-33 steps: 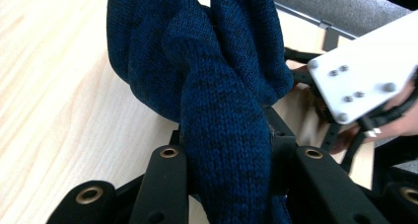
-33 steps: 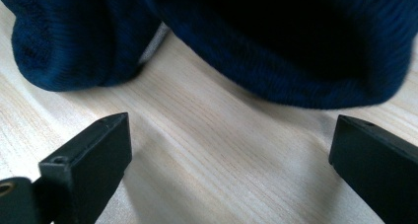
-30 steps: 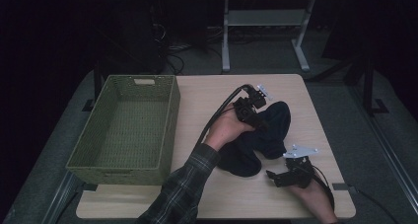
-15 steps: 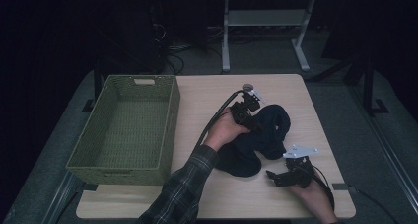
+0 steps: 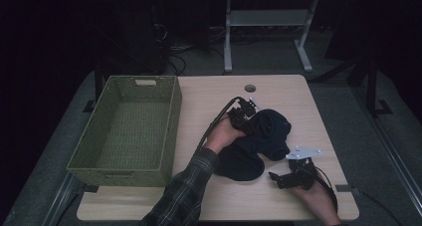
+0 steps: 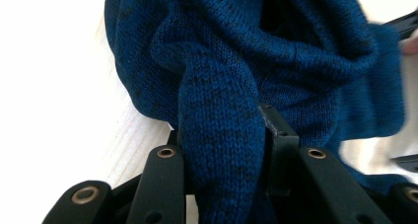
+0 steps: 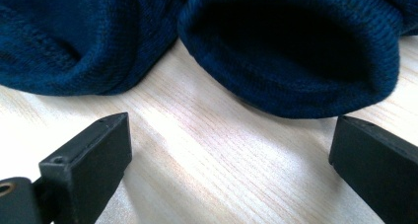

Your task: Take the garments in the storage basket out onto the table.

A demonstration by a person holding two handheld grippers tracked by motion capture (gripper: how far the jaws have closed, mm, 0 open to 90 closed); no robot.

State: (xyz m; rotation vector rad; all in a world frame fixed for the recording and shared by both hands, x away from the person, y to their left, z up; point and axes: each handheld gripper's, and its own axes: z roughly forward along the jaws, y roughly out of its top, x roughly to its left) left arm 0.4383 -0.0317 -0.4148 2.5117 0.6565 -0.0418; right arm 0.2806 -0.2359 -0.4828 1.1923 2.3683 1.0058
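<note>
Sweater [image 5: 259, 141] | fold clamped in left gripper [image 5: 245, 117] | right gripper [image 7: 226, 160] agape, just beside cuff

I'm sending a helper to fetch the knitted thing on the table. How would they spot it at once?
On the pale wooden table, look right of the green woven basket. The dark blue knitted garment lies crumpled there between the two grippers, a fold of it pinched in the left gripper. It is the sole soft, dark thing on the tabletop.

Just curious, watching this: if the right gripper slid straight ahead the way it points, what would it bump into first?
Most likely the open cuff of the dark blue knitted garment, lying just ahead of the open right gripper on the table; depth is uncertain.
</note>
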